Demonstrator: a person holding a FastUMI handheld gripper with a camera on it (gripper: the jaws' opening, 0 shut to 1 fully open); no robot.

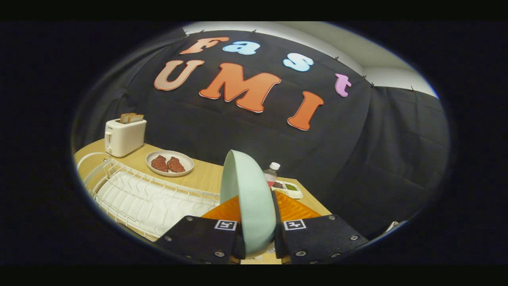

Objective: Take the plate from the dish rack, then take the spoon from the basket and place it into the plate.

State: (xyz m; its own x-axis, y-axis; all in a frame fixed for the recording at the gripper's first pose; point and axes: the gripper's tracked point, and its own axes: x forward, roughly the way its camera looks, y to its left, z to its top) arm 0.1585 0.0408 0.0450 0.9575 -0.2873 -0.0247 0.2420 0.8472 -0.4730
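toaster: a toaster [124,137] is seen at the far end of the table [206,176], with bread slices [131,117] standing in its slots.
dish rack: a wire dish rack [147,198] is seen beside and below the fingers, nearer than the toaster; its slots look bare, a white tray is seen under the wires.
meat dish: a round dish [169,163] is set on the table between toaster and fingers, just beyond the rack; two brown meat-like pieces are held in it.
claw: the gripper [258,234] is closed tight on the plate; both fingers are pressed against it, one on each face.
plate: a pale green plate [248,198] is held on edge, upright and slightly tilted, between the fingers, lifted clear of the rack.
bottle: a small bottle [272,171] with a white cap is seen just beyond the plate's rim.
tray: a small divided tray [291,190] is seen next to the bottle; dark and green fillings are held in separate sections.
step: plate taken out, judged; setting it down is in hand.
next move: plate to be laid flat on bare table and let go, then the spoon fetched from the basket.
risk: plate could slip if tilted carelessly.
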